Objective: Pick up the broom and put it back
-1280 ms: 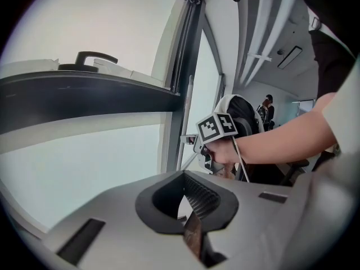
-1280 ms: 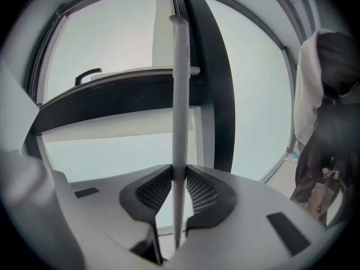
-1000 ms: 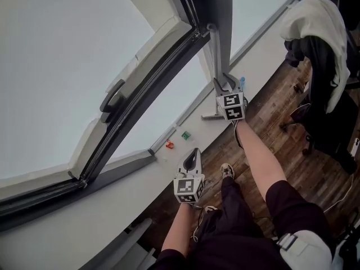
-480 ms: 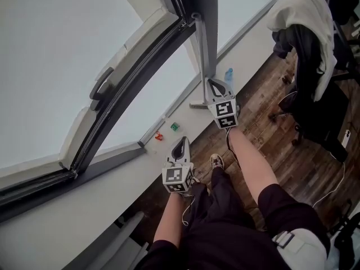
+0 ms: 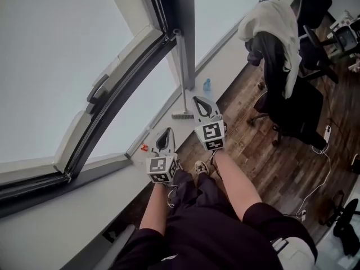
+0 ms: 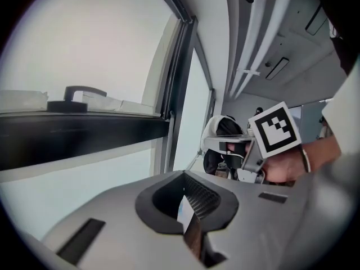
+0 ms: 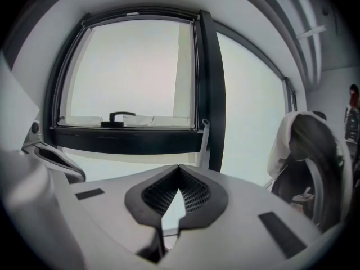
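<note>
The broom [image 5: 183, 116] stands propped against the dark pillar [image 5: 185, 32] between the two window panes, its brush head down on the white sill [image 5: 225, 66] and its thin handle running up along the pillar; neither tool is on it. The right gripper [image 5: 200, 102] hangs just beside the brush head, on the room side of the sill and apart from it, with its jaws pressed together and nothing between them. In the right gripper view the tips meet in a point and the broom handle shows beyond them, leaning on the pillar. The left gripper [image 5: 164, 134] sits lower and further left, over the edge of the sill, and its jaws are likewise clenched on nothing. The left gripper view shows the tips joined, with the right gripper's marker cube and the hand holding it off to the right. A small blue bottle [image 5: 207, 85] stands on the sill beyond the broom, and a small red thing [image 5: 144, 148], too small to identify, lies on the sill near the left gripper. The tilted window to the left carries a dark handle [image 5: 97, 90]. On the wooden floor [image 5: 281, 167] behind the right gripper stands an office chair [image 5: 287, 94] with a white garment [image 5: 273, 18] draped over its back. The person's bare forearms and dark shorts fill the bottom of the head view.
</note>
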Demonstrator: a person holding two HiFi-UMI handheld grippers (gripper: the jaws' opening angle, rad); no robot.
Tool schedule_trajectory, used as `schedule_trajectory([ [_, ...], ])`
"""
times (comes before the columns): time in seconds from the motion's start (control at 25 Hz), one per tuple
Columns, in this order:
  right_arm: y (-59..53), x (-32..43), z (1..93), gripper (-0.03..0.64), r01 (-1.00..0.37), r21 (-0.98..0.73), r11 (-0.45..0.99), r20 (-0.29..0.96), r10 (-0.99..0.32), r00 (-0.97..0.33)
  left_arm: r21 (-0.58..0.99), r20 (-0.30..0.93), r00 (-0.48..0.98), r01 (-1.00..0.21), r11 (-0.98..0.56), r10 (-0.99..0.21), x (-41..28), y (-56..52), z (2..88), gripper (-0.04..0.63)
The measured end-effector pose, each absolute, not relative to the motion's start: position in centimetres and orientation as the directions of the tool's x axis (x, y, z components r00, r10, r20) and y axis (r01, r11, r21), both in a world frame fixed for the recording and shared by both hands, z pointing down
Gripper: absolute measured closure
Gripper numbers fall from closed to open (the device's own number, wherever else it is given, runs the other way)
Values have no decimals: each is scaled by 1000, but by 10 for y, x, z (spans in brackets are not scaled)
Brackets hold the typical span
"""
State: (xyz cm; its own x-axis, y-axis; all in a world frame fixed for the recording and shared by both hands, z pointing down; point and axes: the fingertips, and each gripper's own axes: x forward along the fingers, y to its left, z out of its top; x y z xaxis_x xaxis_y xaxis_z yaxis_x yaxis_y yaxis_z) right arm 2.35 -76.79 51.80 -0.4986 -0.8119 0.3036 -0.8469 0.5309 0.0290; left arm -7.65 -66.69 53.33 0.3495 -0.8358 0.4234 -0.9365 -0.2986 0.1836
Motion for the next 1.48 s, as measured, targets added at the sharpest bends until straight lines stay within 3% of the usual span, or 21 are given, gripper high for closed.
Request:
schedule_trajectory([
  [0.64, -698, 19, 391, 595, -898, 48, 438, 156, -891, -427, 147, 191, 527, -849, -507, -828, -55, -693, 414, 595],
  [1.48, -691, -6, 378, 595, -890, 111, 441, 146, -894, -425, 162, 134, 543, -837, -523, -829, -72, -686, 399, 595],
])
